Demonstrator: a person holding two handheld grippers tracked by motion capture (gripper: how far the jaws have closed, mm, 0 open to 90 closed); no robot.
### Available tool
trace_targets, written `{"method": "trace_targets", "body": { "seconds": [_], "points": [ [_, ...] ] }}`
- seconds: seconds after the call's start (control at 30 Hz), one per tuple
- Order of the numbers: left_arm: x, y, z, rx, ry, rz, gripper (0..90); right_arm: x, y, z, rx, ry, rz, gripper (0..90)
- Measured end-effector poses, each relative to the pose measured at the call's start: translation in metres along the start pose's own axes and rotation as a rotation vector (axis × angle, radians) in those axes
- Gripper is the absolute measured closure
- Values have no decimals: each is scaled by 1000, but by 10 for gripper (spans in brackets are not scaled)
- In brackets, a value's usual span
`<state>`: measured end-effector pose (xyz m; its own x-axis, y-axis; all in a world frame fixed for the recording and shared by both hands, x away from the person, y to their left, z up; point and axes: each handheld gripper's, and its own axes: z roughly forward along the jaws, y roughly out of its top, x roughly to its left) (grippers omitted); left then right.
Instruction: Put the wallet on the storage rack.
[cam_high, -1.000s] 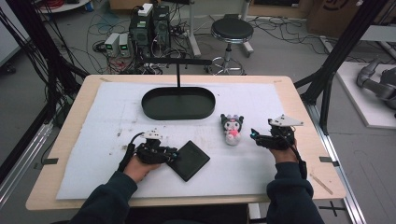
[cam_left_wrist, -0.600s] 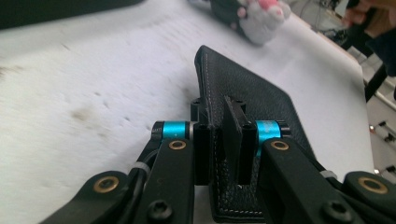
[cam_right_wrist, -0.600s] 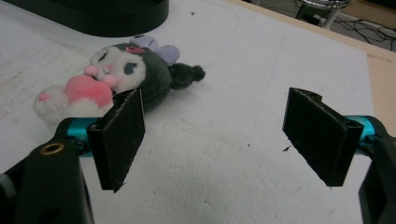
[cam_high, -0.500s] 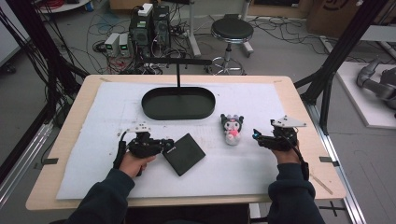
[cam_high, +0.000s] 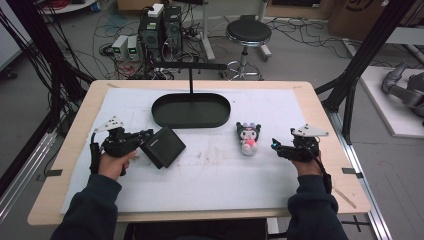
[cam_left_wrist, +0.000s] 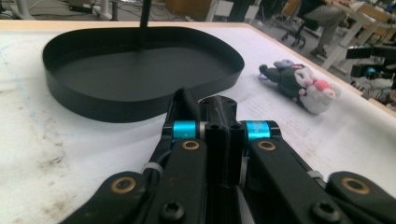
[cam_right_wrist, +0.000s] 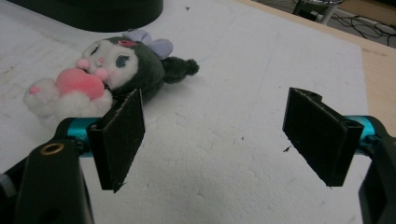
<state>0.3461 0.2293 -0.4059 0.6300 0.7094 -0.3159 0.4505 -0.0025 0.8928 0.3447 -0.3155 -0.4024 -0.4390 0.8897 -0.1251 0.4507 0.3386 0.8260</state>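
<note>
The left claw (cam_high: 144, 138) has just been closing and now grips the left edge of a flat black square box (cam_high: 163, 146), which hangs tilted at the near left of the white-covered wooden counter (cam_high: 215, 175); whether the box's lower corner touches the cover is hard to judge from the high view. In the left gripper view the two black jaws stand pressed together on a thin black edge. Just beyond the box, at the far middle of the counter, sits a shallow black oval tray (cam_high: 191, 110) with a thin black post rising from its far rim. To the right of the tray, nearer the person, lies a small dark plush toy with a white face, a lilac bow and a pink heart (cam_high: 248, 138), on its back on the cover. The right claw (cam_high: 276, 145) rests low over the counter just right of the plush toy, apart from it, its jaws spread wide with only bare white cover between them.
</note>
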Motion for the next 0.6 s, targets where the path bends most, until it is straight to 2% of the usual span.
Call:
{"method": "trace_targets", "body": {
  "seconds": [0.07,0.1,0.2,0.3,0.37,0.43,0.47,0.5,0.57,0.6],
  "points": [
    [-1,-1,1,4,-9,3,899,0,1,0,-1,1,2,213],
    [-6,-2,6,20,-30,20,898,1,1,0,-1,1,0,213],
    [-10,-4,10,33,-14,43,896,1,1,1,-1,3,0,213],
    [-3,-7,10,77,66,33,834,1,1,0,0,4,-1,213],
    [4,-11,10,116,101,6,778,1,1,0,0,6,0,213],
    [11,-16,12,157,111,-17,777,1,0,0,3,6,-2,213],
    [11,-16,12,157,111,-17,761,0,0,0,3,6,-2,213],
    [19,-20,17,216,111,-47,747,0,0,-1,3,5,-2,213],
    [24,-24,21,267,121,-74,703,0,0,-1,2,4,0,213],
    [24,-24,21,261,118,-81,691,0,0,-1,2,5,-1,213]
  ]
}}
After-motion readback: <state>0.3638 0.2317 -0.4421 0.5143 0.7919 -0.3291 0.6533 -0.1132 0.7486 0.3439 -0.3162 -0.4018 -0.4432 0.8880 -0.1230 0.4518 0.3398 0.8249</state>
